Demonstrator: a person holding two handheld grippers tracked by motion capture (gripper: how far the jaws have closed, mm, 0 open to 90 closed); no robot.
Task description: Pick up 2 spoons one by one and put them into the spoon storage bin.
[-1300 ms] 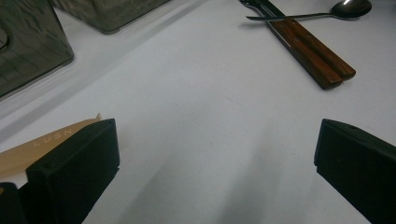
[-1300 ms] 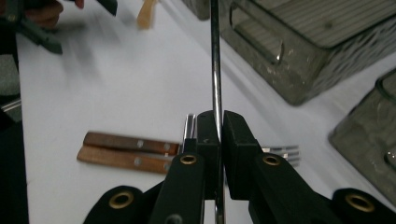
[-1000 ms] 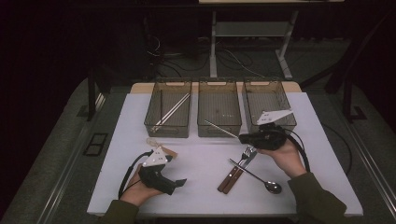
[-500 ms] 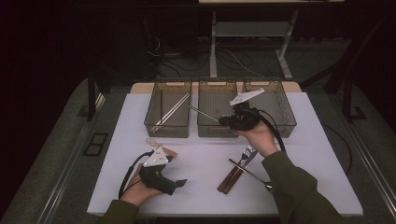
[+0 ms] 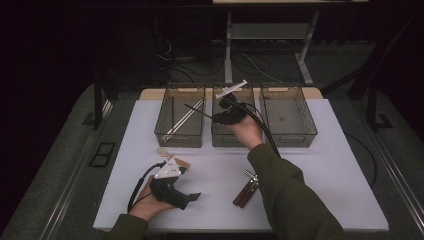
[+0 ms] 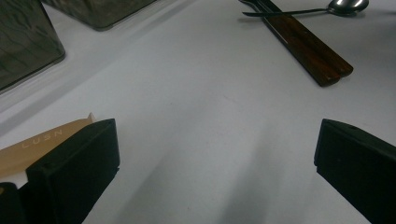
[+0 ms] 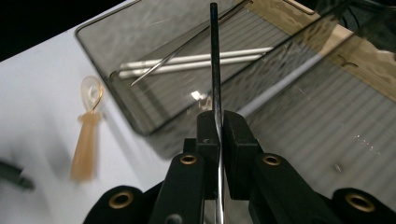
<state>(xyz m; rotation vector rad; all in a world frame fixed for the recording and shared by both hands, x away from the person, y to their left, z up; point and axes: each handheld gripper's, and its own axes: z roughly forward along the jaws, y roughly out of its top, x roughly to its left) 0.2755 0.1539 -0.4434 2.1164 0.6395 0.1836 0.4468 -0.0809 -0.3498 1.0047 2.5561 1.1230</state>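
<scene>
From above, a white table [image 5: 320, 165] stands in a dark room with three mesh bins [image 5: 288, 114] in a row; the right gripper [image 5: 218, 118] pinches a thin metal rod [image 5: 196, 110] over the left and middle bins. The left gripper view shows jaws spread over bare tabletop, two wooden-handled utensils [image 6: 306, 44] and one spoon [image 6: 345, 5] ahead. In the right gripper view, the jaws clench the rod above the left bin [image 7: 140, 28], which holds two white sticks [image 7: 187, 63].

Three bins stand in a row at the back of the bench [image 5: 320, 165]: the left bin [image 5: 181, 119] holds chopsticks [image 5: 184, 119], the middle bin [image 5: 231, 131] beside it, the right bin [image 5: 287, 115] last. Wooden-handled cutlery [image 5: 246, 191] lies near the front, right of centre.
</scene>
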